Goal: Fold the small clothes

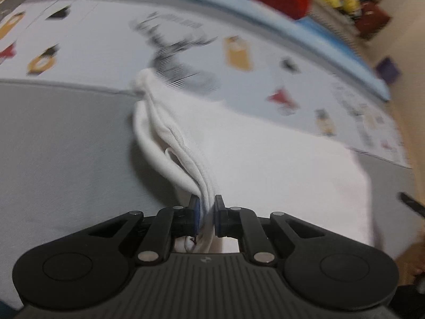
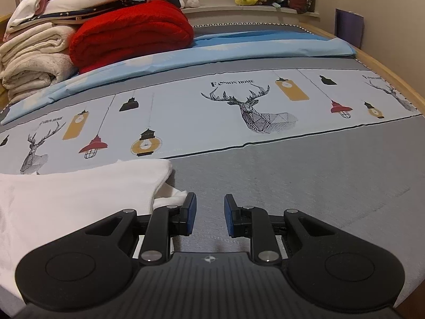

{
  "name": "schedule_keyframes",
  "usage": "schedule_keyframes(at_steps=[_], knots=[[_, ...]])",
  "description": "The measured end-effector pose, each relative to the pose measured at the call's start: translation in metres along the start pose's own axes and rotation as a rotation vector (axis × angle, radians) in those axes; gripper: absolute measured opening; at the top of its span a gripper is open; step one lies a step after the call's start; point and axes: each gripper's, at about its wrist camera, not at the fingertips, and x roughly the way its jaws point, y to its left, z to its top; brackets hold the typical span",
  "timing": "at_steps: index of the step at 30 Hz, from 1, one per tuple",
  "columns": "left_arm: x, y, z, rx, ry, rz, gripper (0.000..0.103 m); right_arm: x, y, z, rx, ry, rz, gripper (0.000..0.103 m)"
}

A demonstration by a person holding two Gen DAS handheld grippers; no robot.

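The left gripper (image 1: 206, 216) points steeply downward, its blue pads pinched tight on a bunched edge of the white garment (image 1: 239, 146), which trails away ahead of the fingertips. The right gripper (image 2: 210, 214) tilts down too, its jaws standing apart with nothing between them, the cloth just beside its left finger.

The white cotton garment (image 2: 79, 194) lies on the grey bed with the deer-and-lantern printed sheet (image 2: 292, 186), left of the right gripper (image 2: 209, 214), whose fingers stand just beside its edge. Behind it lies the folded light-blue cover (image 2: 239, 50); on that, at far left, the red fleece blanket (image 2: 132, 32), right of the stacked cream towels (image 2: 32, 58).
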Motion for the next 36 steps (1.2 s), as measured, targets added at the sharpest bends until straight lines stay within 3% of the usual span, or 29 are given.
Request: schedule_keyframes(at_steps=[8, 21, 24, 25, 26, 31, 36], knots=[[0.000, -0.077, 0.000, 0.033, -0.026, -0.209, 0.010, -0.004, 0.001, 0.002, 0.017, -0.017, 0.018, 0.023], [0.068, -0.246, -0.026, 0.098, 0.001, -0.480, 0.010, -0.007, -0.006, 0.003, 0.063, -0.018, 0.036, 0.023], [0.078, -0.267, -0.030, 0.107, 0.026, -0.570, 0.017, -0.008, -0.007, 0.004, 0.060, -0.021, 0.050, 0.023], [0.079, -0.265, -0.030, 0.099, 0.043, -0.597, 0.029, -0.008, -0.007, 0.004, 0.061, -0.025, 0.058, 0.023], [0.077, -0.260, -0.028, 0.096, 0.033, -0.587, 0.036, -0.007, -0.007, 0.005, 0.065, -0.027, 0.065, 0.023], [0.063, -0.220, -0.018, 0.110, -0.012, -0.468, 0.036, 0.002, -0.012, 0.009, 0.132, 0.003, 0.135, 0.023], [0.069, -0.193, -0.036, 0.233, 0.085, -0.381, 0.036, 0.030, -0.004, 0.016, 0.211, 0.091, 0.213, 0.024]])
